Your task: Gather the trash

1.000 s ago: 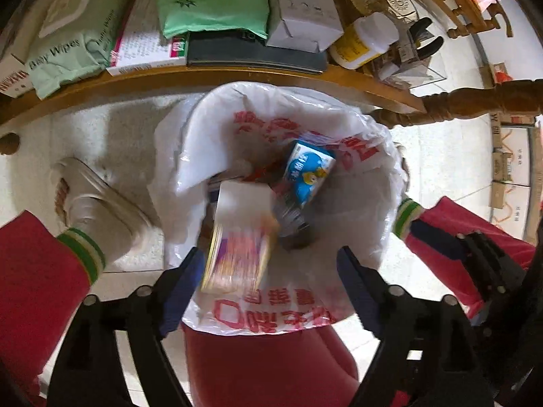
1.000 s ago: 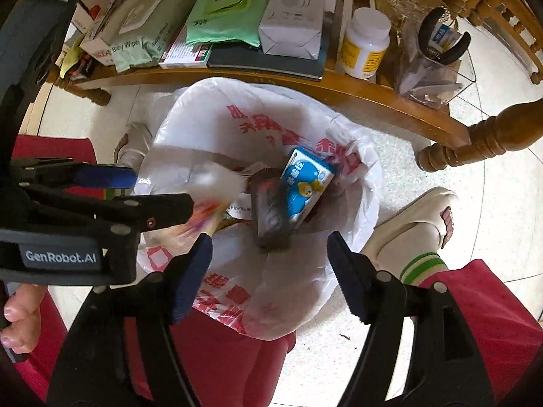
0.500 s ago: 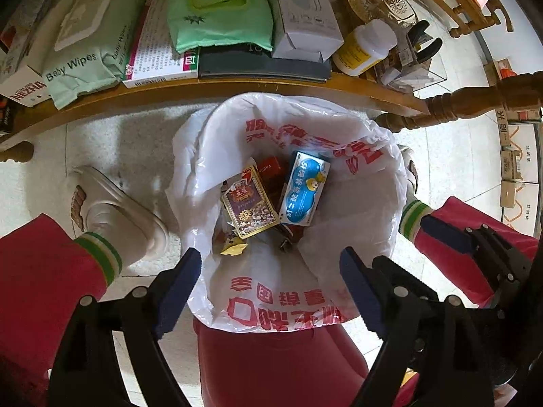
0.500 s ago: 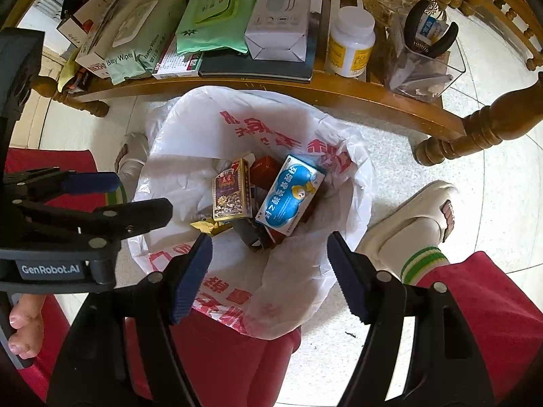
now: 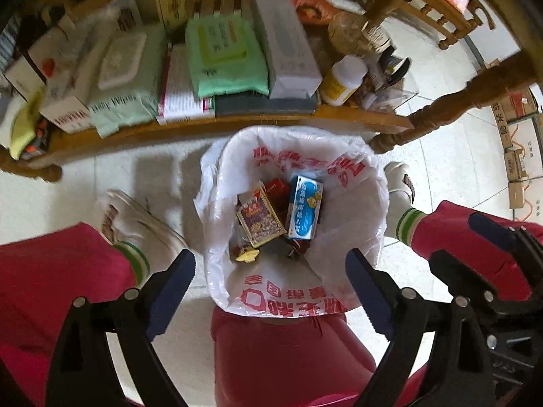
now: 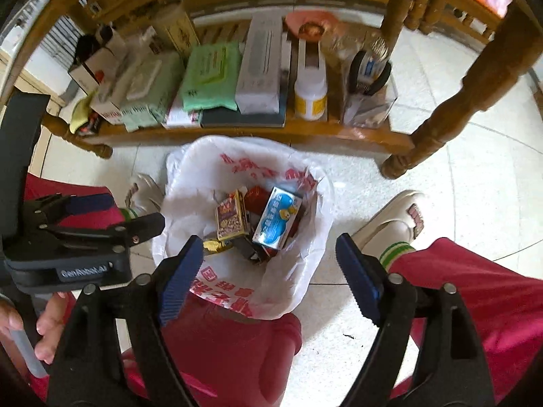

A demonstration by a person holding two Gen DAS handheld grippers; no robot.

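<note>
A white trash bag with red print stands open on the floor between the person's feet. Inside lie a yellow-edged carton, a blue and white box, a red pack and small wrappers. My left gripper hangs high above the bag, its jaws opening with nothing between the pads. My right gripper is likewise above the bag, jaws opening and holding nothing. The left gripper also shows at the left of the right wrist view.
A low wooden shelf behind the bag holds wipes packs, boxes and a white bottle. A turned table leg stands at the right. Feet in white slippers and red trouser legs flank the bag.
A carton fell from the left gripper into the bag and settled beside the blue box. Both grippers rose away from the bag and their jaws widened; more of the shelf shows.
</note>
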